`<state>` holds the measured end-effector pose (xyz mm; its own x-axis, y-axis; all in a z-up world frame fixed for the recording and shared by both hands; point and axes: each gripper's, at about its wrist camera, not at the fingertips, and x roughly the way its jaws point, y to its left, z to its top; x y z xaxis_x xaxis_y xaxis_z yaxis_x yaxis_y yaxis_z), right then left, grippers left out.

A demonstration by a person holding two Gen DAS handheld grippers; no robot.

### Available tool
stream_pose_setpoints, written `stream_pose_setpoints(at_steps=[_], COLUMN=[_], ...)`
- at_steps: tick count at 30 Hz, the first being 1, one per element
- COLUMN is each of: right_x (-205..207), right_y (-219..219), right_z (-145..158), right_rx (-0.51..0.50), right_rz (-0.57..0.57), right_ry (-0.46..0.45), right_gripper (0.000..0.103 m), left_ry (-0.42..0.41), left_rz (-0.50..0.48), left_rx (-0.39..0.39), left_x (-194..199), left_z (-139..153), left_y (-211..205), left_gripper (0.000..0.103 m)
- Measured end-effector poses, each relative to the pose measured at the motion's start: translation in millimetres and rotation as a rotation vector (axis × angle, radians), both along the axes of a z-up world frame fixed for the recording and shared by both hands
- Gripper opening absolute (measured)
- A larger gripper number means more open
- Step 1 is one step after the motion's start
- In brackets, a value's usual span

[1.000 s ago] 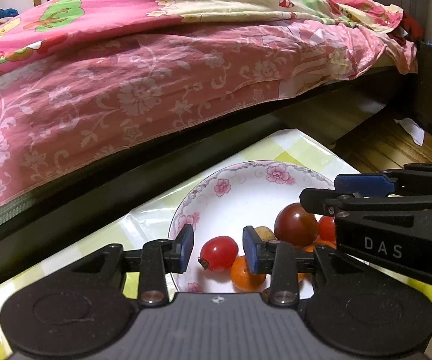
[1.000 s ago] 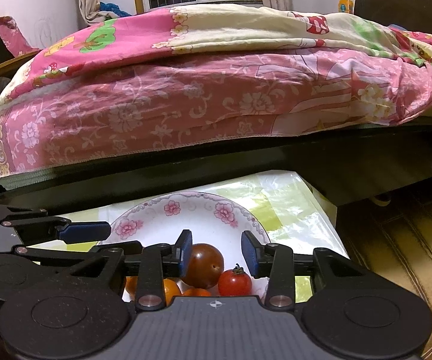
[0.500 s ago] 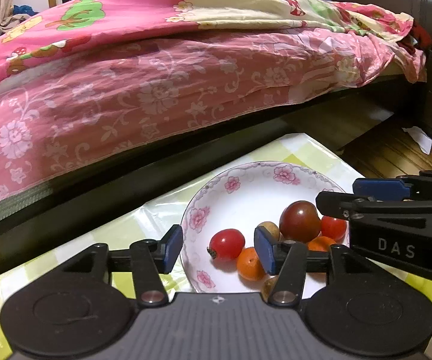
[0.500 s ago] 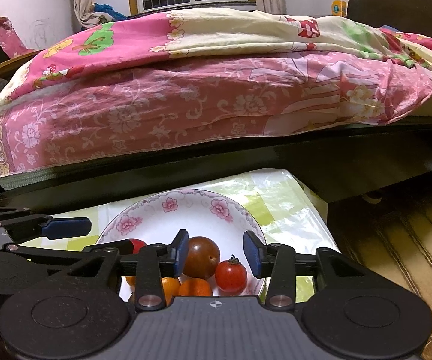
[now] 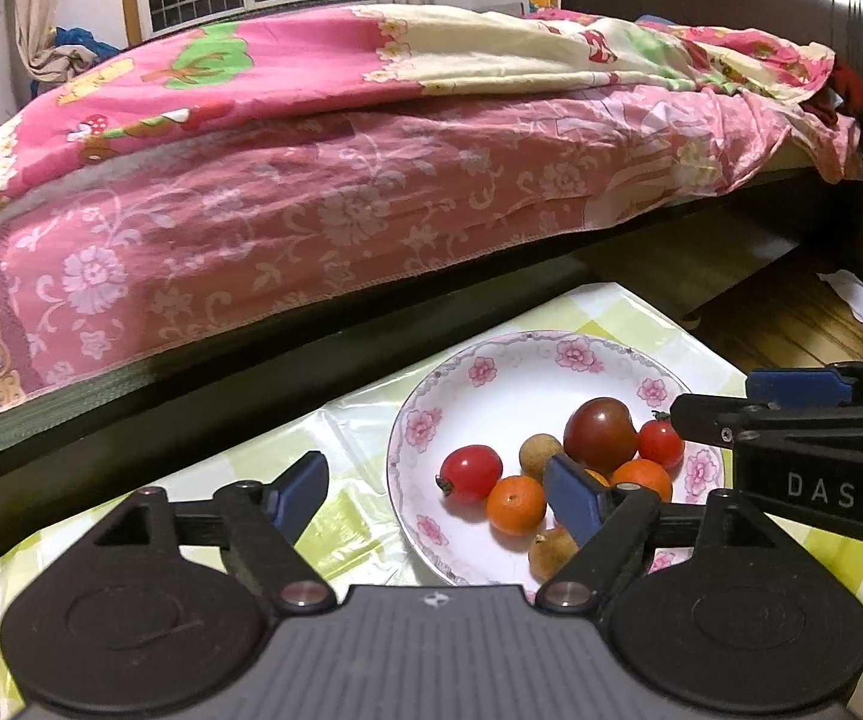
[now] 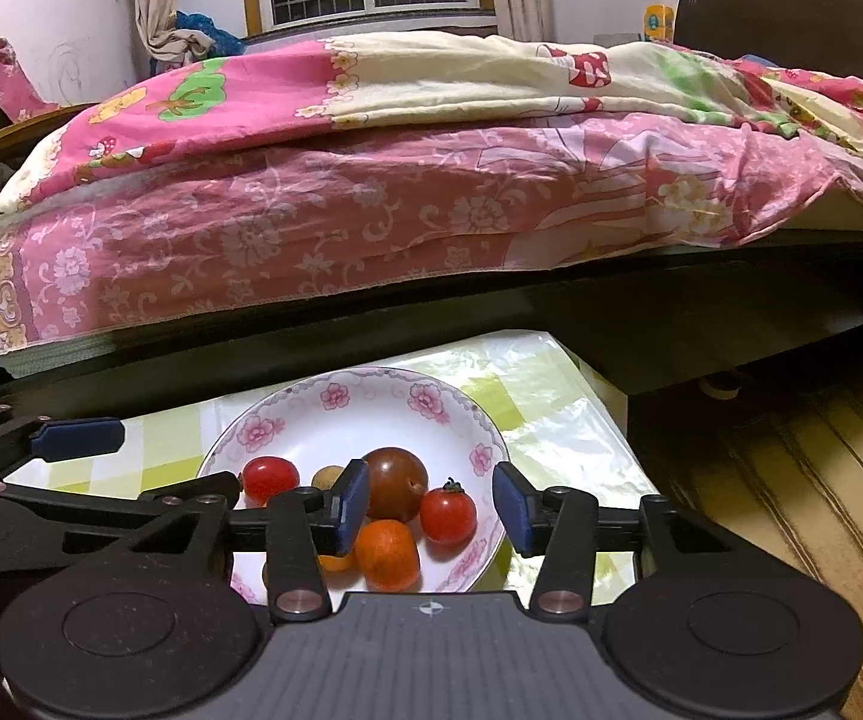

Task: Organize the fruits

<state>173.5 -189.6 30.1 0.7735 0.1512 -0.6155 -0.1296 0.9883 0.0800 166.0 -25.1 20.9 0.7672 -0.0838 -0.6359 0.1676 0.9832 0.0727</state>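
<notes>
Jaws on both your grippers have just been opening: left gripper spread wide, right gripper partly, neither holding fruit. That reads as release done. Plate holds tomatoes, oranges, longans, a dark tomato.

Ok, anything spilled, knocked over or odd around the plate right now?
Nothing stands out. All the fruit sits inside the floral plate, none on the tablecloth. Only a scrap of white paper lies on the floor.
</notes>
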Motion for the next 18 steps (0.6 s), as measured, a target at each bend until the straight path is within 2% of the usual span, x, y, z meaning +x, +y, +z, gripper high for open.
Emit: stream_pose_setpoints(at_steps=[10,18], right_x=[-18,-32], right_y=[-4,-6], right_z=[6,12], right_rx=[0.009,0.027], right_rz=[-0.017,-0.028], right_ry=[-0.011,-0.019], right_gripper=[0.044,0.044], left_ry=[-0.065,-0.073], left_rz=[0.015,0.02], left_rx=[0.012,-0.002], left_x=[-22,-38], left_z=[11,15], left_y=[-1,1], left_gripper=[0.103,0.103])
